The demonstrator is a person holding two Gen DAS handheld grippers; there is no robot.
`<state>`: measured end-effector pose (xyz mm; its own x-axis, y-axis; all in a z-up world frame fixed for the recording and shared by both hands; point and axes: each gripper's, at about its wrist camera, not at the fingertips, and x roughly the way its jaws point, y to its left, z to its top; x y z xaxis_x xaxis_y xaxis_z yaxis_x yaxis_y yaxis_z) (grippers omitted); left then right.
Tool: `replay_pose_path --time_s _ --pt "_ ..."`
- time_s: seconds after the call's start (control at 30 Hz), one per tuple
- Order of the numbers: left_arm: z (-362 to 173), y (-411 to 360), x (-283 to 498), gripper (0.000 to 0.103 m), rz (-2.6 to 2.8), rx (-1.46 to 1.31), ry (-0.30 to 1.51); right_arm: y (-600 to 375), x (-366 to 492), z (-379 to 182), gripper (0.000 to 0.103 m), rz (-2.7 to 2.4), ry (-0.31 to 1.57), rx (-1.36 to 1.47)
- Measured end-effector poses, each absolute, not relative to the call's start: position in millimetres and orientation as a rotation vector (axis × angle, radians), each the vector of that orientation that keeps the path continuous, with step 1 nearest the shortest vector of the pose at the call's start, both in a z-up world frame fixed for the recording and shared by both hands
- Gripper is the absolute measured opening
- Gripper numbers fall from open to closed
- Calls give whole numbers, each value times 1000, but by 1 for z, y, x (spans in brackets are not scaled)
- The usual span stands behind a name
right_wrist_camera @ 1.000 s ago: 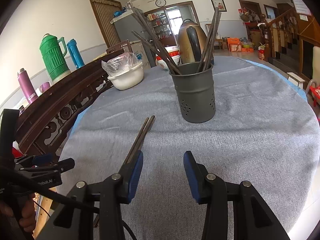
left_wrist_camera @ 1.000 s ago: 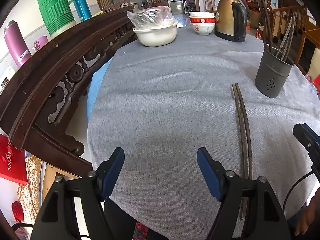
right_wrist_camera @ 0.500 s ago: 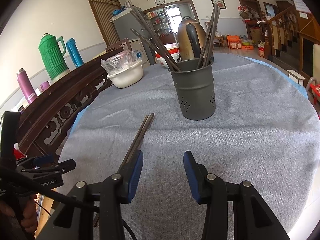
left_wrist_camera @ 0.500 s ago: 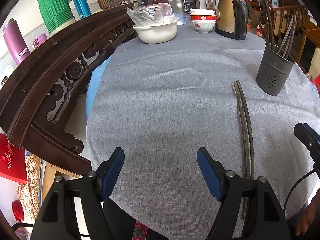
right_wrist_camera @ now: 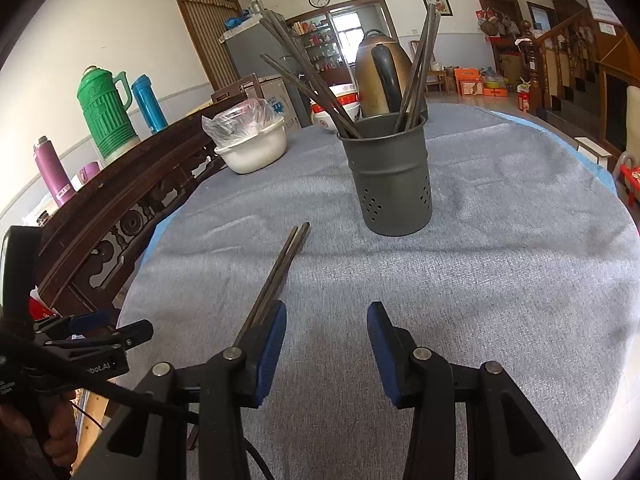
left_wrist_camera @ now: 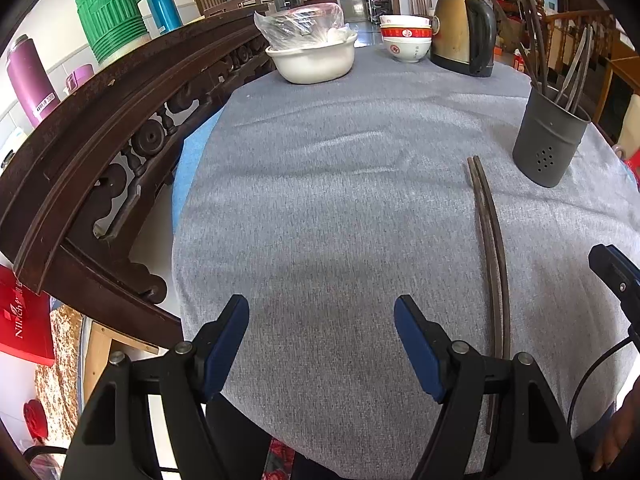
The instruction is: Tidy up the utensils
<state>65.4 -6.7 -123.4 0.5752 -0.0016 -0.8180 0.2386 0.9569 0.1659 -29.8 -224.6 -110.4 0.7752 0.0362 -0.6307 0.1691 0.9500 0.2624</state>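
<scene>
- Some long dark chopsticks already stand in the dark grey metal holder with little holes [right_wrist_camera: 390,184].
- One pair of dark wooden chopsticks [left_wrist_camera: 490,248] is not put away yet. It lies flat on the round surface with the grey cloth [left_wrist_camera: 340,184], near the holder.
- The left gripper [left_wrist_camera: 320,340] has its jaws wide open and holds nothing.
- The right gripper [right_wrist_camera: 326,344] has its jaws partly open and empty, just beside the pair.
</scene>
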Motion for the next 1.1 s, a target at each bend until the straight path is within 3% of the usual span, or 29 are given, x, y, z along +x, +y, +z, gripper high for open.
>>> replay_pose_path --time_s 1.1 --pt "-123 -32 88 76 -194 261 975 -254 -4 -125 46 -132 620 270"
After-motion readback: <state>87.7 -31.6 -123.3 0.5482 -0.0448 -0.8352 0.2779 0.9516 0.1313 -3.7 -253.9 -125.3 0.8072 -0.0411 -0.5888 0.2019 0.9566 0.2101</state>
